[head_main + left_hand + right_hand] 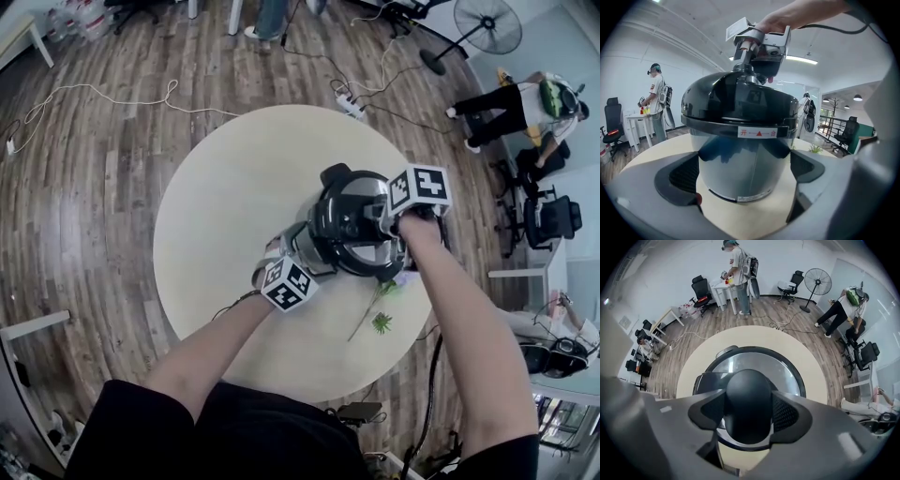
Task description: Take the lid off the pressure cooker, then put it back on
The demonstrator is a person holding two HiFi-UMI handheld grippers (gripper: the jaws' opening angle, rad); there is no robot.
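Note:
A steel pressure cooker with a black domed lid stands right of centre on the round pale table. The lid sits on the pot, with a white label and red triangle at its rim. My right gripper points straight down over it, and its pads press both sides of the black lid knob. From the near left, my left gripper reaches in low, its two pads set against the sides of the shiny pot body.
A green plant sprig lies on the table just in front of the cooker. Cables and a power strip run across the wooden floor behind. A standing fan, office chairs and people stand around the room's edges.

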